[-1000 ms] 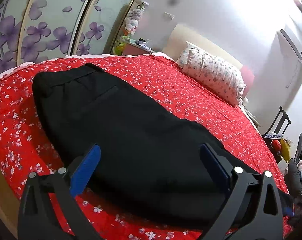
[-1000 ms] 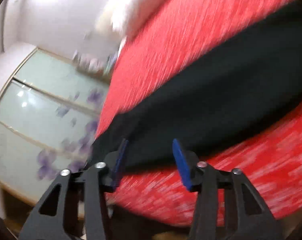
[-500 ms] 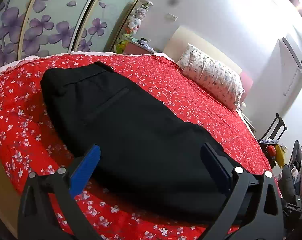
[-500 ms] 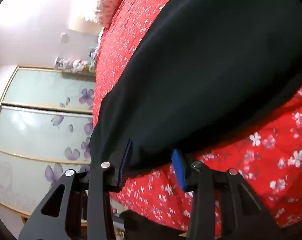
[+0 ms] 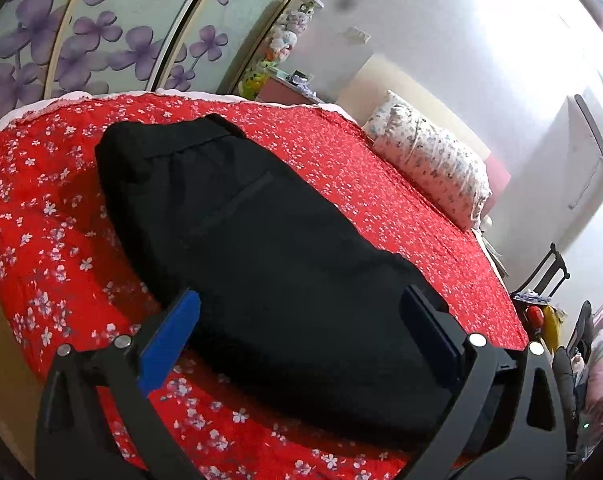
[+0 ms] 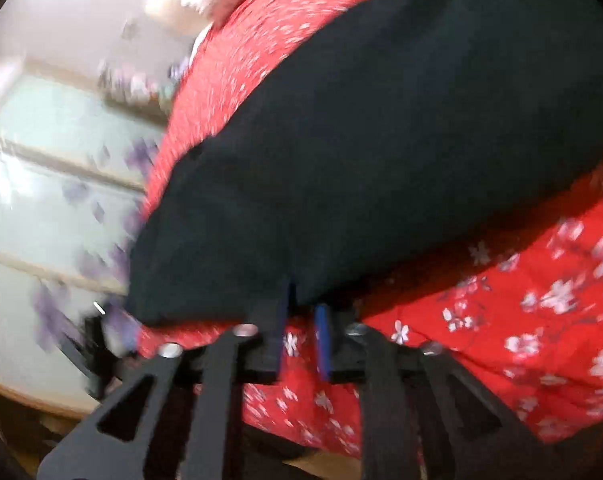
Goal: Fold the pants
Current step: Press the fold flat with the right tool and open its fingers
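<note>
Black pants [image 5: 269, 248] lie lengthwise on a red flowered bedspread [image 5: 53, 248], waistband at the far end. My left gripper [image 5: 301, 320] is open, its blue pads spread wide over the near end of the pants. In the right wrist view, my right gripper [image 6: 303, 312] has its blue pads nearly together, pinching the near edge of the pants [image 6: 381, 140]. That view is motion-blurred.
A flowered pillow [image 5: 429, 160] lies at the head of the bed. Wardrobe doors with purple flowers [image 5: 81, 32] stand behind the bed. A nightstand with toys [image 5: 285, 80] sits in the corner. Clutter [image 5: 541, 312] sits on the floor at right.
My right gripper has closed from open onto the edge of the pants. The left gripper has stayed open and shifted slightly back, showing more of the bed.
</note>
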### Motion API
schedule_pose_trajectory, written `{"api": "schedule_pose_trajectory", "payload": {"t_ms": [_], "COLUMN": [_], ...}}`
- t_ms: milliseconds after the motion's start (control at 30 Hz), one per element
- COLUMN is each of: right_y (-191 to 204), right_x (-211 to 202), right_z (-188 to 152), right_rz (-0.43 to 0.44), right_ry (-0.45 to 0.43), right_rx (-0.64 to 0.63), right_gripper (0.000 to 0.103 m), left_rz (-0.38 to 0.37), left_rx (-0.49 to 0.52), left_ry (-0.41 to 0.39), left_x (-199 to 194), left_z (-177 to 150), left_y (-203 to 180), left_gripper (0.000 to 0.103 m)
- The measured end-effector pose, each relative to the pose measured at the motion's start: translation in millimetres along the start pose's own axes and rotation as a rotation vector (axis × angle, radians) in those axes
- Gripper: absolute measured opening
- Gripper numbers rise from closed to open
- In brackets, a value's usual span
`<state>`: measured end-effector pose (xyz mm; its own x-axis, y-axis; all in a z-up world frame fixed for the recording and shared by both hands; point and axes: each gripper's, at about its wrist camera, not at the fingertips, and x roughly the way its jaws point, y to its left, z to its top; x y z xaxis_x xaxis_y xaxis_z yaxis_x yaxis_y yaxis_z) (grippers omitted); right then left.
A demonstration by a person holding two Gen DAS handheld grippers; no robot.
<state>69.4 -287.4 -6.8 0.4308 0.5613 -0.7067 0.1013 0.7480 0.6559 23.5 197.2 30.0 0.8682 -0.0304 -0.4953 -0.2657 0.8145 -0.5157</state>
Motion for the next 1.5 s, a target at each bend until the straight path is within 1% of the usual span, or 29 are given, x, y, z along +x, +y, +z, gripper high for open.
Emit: {"api": "schedule_pose_trajectory", "payload": {"t_ms": [33, 67, 133, 167, 233, 300, 333, 400, 433, 467, 500, 533, 567, 633, 733, 800, 867, 933, 1000, 1033, 1067, 1133, 1200, 1233, 1300, 1367, 1433, 1467, 1500], "right_y": [8.8, 19.5, 26.3, 23.5, 1.2, -40.1, -61.5, -94.5, -103.7, -108.1, -108.1, -106.2, -103.9, -100.7, -108.5, -122.0, -138.8, -157.6, -171.0, -174.1, -176.9, -175.8, -170.7, -168.8, -161.5, -152.0, -149.6, -151.6, -156.1], "right_x": [-4.3, -11.1, -25.3, -37.3, -62.5, -98.9, -115.1, -147.7, -161.7, -175.4, -184.7, -189.0, -194.4, -198.1, -197.2, -192.5, -190.7, -189.1, -178.0, -172.9, -166.3, -159.0, -155.2, -152.5, -149.6, -154.5, -164.3, -170.4, -172.2], "right_z": [-3.3, -5.7, -9.8, -10.2, -4.3, 1.5, 5.7, 14.3, 18.3, 25.7, 34.7, 43.6, 59.1, 91.2, 134.3, 164.5, 177.4, 180.7, 186.7, 186.0, 184.6, 177.0, 165.8, 161.6, 156.9, 155.4, 160.1, 164.6, 169.5], "right_rz": [-0.051, -0.108, -0.155, -0.155, -0.133, -0.098, -0.1, -0.18, -0.23, -0.301, -0.374, -0.422, -0.49, -0.615, -0.694, -0.786, -0.833, -0.855, -0.866, -0.87, -0.884, -0.898, -0.869, -0.874, -0.916, -0.926, -0.918, -0.894, -0.886], "right_ry": [0.003, -0.016, -0.064, -0.106, -0.194, -0.337, -0.403, -0.532, -0.588, -0.645, -0.681, -0.696, -0.702, -0.699, -0.686, -0.652, -0.623, -0.571, -0.494, -0.459, -0.425, -0.398, -0.381, -0.369, -0.365, -0.408, -0.47, -0.495, -0.491], "right_rx": [-0.067, -0.146, -0.224, -0.222, -0.128, 0.051, 0.136, 0.231, 0.243, 0.218, 0.18, 0.143, 0.08, 0.011, 0.015, 0.032, 0.047, 0.076, 0.09, 0.083, 0.058, -0.012, -0.081, -0.115, -0.187, -0.219, -0.2, -0.157, -0.113], "right_gripper": [0.042, 0.05, 0.05, 0.05, 0.05, 0.05, 0.049, 0.048, 0.048, 0.048, 0.048, 0.048, 0.048, 0.048, 0.048, 0.048, 0.048, 0.048, 0.048, 0.045, 0.034, 0.017, 0.014, 0.013, 0.012, 0.011, 0.013, 0.022, 0.032], "left_rz": [-0.002, -0.001, -0.006, -0.01, -0.013, -0.018, -0.021, -0.022, -0.021, -0.018, -0.016, -0.013, -0.01, -0.002, 0.014, 0.02, 0.025, 0.036, 0.05, 0.051, 0.05, 0.045, 0.032, 0.027, 0.019, 0.002, -0.002, -0.005, -0.005], "left_rx": [0.01, 0.023, 0.036, 0.037, 0.032, 0.021, 0.018, 0.019, 0.021, 0.023, 0.025, 0.027, 0.03, 0.041, 0.069, 0.079, 0.086, 0.096, 0.107, 0.113, 0.118, 0.131, 0.142, 0.148, 0.157, 0.162, 0.17, 0.174, 0.176], "left_ry": [-0.005, -0.009, -0.008, -0.005, 0.001, 0.007, 0.008, 0.007, 0.008, 0.008, 0.007, 0.007, 0.008, 0.009, 0.005, 0.001, -0.006, -0.009, -0.008, -0.007, -0.006, -0.001, 0.012, 0.015, 0.013, 0.007, 0.003, 0.001, 0.0], "left_x": [-0.7, -1.0, -0.1, 0.7, 1.7, 3.0, 3.0, 3.1, 3.1, 3.3, 3.6, 3.9, 4.5, 5.3, 6.9, 8.1, 9.2, 11.2, 15.0, 16.8, 17.3, 20.3, 23.6, 24.7, 25.2, 24.4, 23.7, 23.4, 23.5], "left_z": [0.1, 0.5, 0.8, 0.9, 1.8, 2.5, 2.6, 2.7, 2.5, 2.4, 2.0, 1.4, 2.7, 0.8, -1.5, -2.3, -2.6, -3.2, -3.8, -4.2, -4.6, -6.0, -7.8, -8.6, -9.8, -10.3, -10.7, -11.0, -11.2], "left_y": [-1.0, -2.4, -2.8, -2.6, -0.7, 1.1, 1.6, 1.5, 2.1, 1.8, 1.1, 0.2, 0.8, -2.0, -8.0, -10.7, -12.8, -16.0, -20.1, -22.0, -22.1, -26.1, -29.5, -31.4, -34.5, -36.8, -37.3, -37.8, -38.0], "left_gripper": [0.1, 0.1, 0.1, 0.1, 0.1, 0.1, 0.1, 0.101, 0.101, 0.101, 0.101, 0.101, 0.101, 0.101, 0.101, 0.101, 0.101, 0.101, 0.101, 0.101, 0.101, 0.101, 0.101, 0.101, 0.101, 0.101, 0.101, 0.101, 0.101]}}
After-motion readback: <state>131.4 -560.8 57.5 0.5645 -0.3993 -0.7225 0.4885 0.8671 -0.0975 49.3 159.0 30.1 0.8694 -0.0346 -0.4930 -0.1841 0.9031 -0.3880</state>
